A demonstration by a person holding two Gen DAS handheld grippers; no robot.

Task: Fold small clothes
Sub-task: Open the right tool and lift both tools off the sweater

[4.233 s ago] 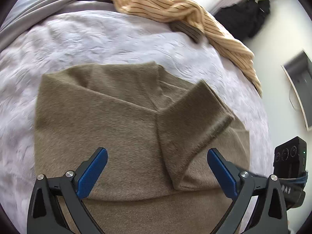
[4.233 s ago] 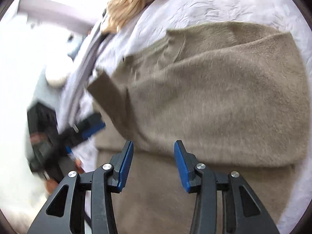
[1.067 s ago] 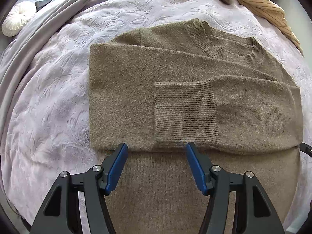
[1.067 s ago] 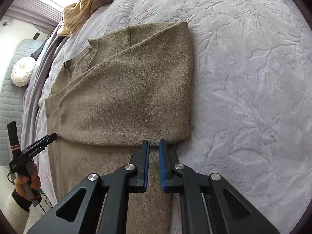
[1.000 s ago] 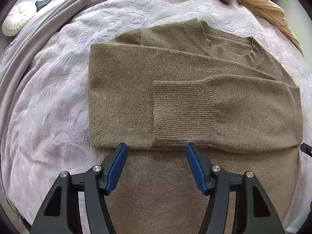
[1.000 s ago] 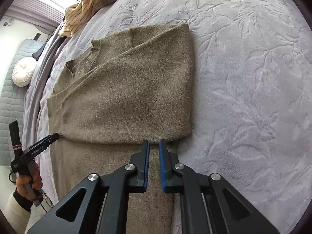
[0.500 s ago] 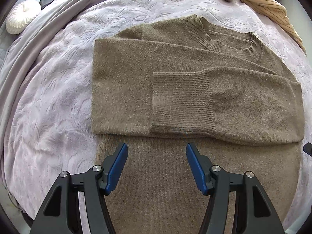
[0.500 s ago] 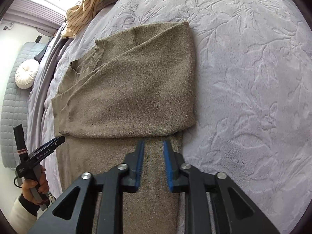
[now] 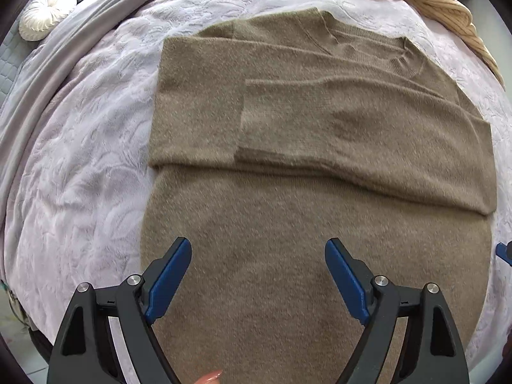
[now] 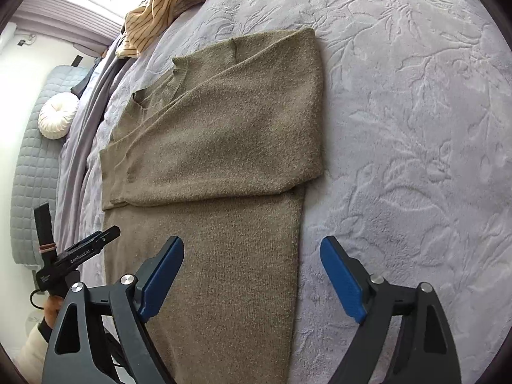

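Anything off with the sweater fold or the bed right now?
Nothing stands out. The brown sweater lies flat on the lilac bedspread, both sleeves folded across the chest, edges fairly square. The striped garment is bunched at the far edge, clear of the fold.

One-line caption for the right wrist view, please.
Right gripper, jaws opening, empty, above the brown sweater with sleeves folded across.

Fuzzy knit sweater (image 9: 288, 224), embossed plush bedspread (image 10: 416, 128)
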